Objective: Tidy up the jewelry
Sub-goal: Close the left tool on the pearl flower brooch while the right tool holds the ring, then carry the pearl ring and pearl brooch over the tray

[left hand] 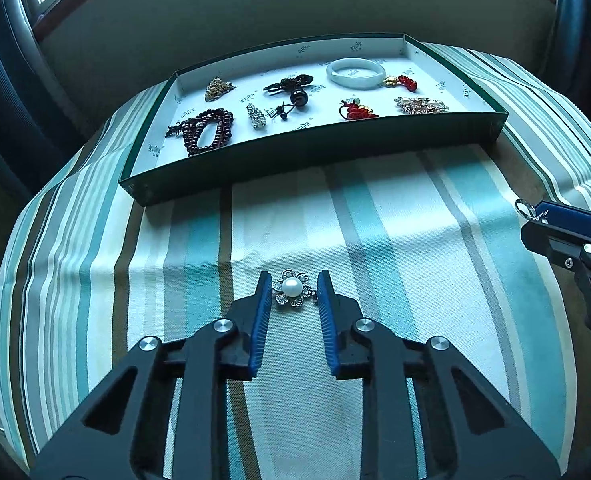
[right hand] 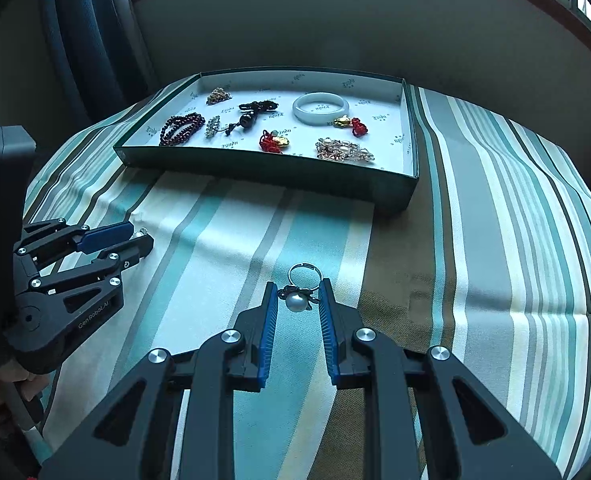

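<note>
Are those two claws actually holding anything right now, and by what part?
Neither visibly grips yet. The left gripper brackets a pearl flower brooch; the right gripper brackets a pearl ring.

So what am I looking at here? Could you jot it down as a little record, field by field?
Setting: striped tablecloth
Container: shallow green box, white inside
In box: white bangle, dark red beads, red knotted charms, gold and silver pieces
Left hand-held gripper: open, fingers either side of a pearl flower brooch on the cloth
Right hand-held gripper: open, fingers either side of a pearl ring on the cloth
Still outside box: brooch, ring
</note>
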